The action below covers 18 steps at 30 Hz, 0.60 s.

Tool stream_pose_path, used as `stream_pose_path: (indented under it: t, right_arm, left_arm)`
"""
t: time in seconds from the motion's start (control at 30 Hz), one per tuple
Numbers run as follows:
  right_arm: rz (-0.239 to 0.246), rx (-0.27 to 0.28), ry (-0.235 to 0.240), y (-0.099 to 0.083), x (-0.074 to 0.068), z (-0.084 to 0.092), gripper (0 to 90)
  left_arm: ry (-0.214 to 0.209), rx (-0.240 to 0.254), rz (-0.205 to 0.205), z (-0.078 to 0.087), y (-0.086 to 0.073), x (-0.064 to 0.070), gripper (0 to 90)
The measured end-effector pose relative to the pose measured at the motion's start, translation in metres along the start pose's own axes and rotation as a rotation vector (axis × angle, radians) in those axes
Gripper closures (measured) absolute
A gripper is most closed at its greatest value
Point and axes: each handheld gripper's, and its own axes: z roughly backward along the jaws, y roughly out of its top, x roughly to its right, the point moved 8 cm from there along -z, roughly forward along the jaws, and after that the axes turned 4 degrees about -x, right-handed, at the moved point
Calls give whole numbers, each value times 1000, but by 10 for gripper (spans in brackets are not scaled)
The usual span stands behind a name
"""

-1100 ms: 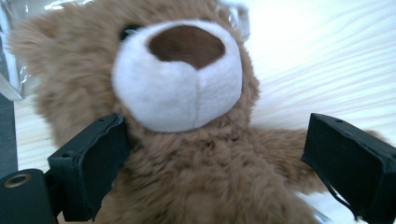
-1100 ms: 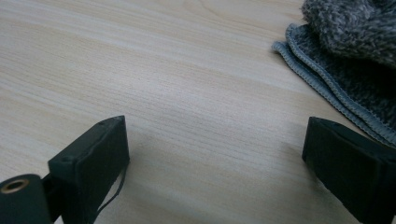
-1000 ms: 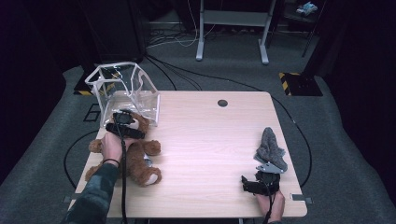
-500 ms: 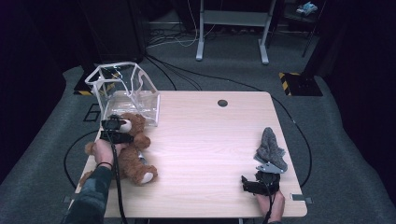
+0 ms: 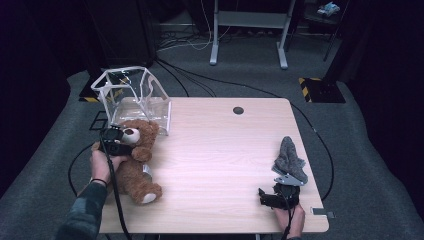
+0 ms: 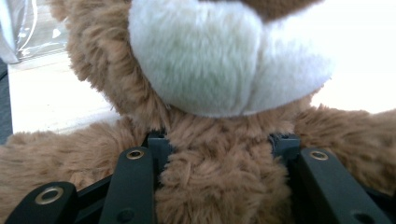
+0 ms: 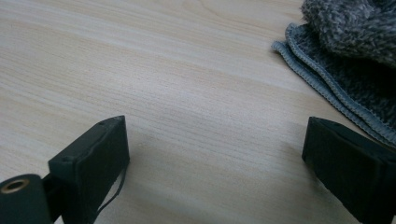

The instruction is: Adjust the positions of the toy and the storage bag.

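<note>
A brown teddy bear (image 5: pixel 134 167) with a white muzzle (image 6: pixel 219 70) lies at the table's left edge, its head close to a clear plastic box (image 5: pixel 132 95). My left gripper (image 5: pixel 129 145) comes at it from the left. Its jaws have just been closing with the bear between them, and both fingers (image 6: pixel 140 182) now press into the fur below the muzzle. My right gripper (image 5: pixel 272 194) rests near the front right corner. It stands open (image 7: pixel 215 140) over bare wood, with a crumpled grey towel (image 5: pixel 290 157) just beyond it and to its right (image 7: pixel 350 56).
The wooden table (image 5: pixel 215 150) has a small round hole (image 5: pixel 238 110) near its far edge. The clear box (image 6: pixel 18 28) stands on the back left corner. Cables and a metal stand (image 5: pixel 247 30) are on the grey floor behind.
My left gripper has closed on the bear and moved left toward the table's edge, dragging the bear with it. The right gripper and the towel have kept still.
</note>
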Motion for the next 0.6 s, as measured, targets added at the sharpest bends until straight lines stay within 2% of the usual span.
stream_pose_path:
  t: [0.13, 0.23, 0.4, 0.5, 0.6]
  right_arm:
    - [-1, 0, 0, 0, 0, 0, 63]
    - [1, 1, -1, 0, 0, 0, 64]
    - [-2, 0, -1, 0, 0, 0, 64]
    - [-2, 1, -2, 0, 0, 0, 64]
    - [-6, -1, 0, 0, -1, 0, 64]
  left_arm:
    - [-14, 4, -17, 11, -5, 0, 574]
    - [-18, -24, -32, 15, -13, -2, 576]
    - [-13, -73, -25, 9, -29, -13, 572]
    - [-24, -104, -20, 5, -39, -18, 556]
    - [-30, -111, -8, 1, -44, -21, 493]
